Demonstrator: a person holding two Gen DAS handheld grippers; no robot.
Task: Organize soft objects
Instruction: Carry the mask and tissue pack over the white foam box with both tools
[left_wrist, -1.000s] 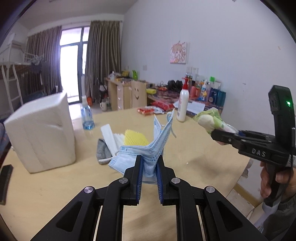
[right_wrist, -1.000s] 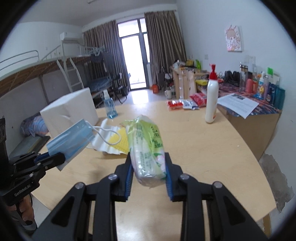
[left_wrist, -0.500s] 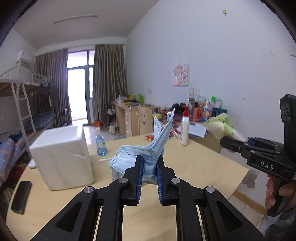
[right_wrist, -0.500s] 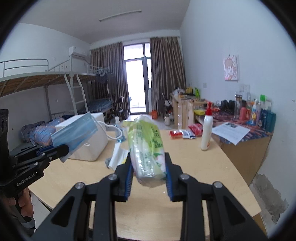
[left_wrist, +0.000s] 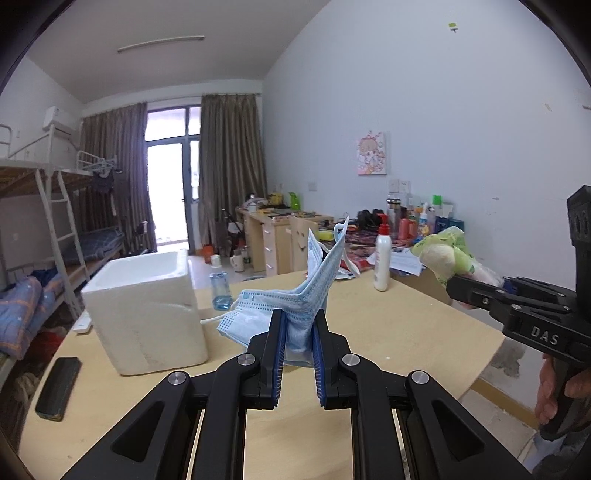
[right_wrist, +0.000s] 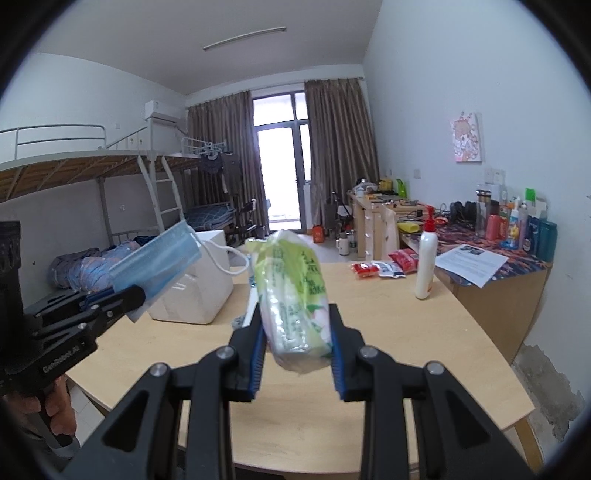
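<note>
Blue face masks (left_wrist: 291, 306) are pinched in the left tongs (left_wrist: 297, 332) above the table (left_wrist: 388, 332), near a white foam box (left_wrist: 147, 306). Right wrist view: the tissue pack (right_wrist: 295, 299) sits clamped in the right tongs (right_wrist: 297, 347), aloft.

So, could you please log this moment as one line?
left gripper: shut on blue pleated face mask | right gripper: shut on green plastic tissue pack | both above wooden table
</note>
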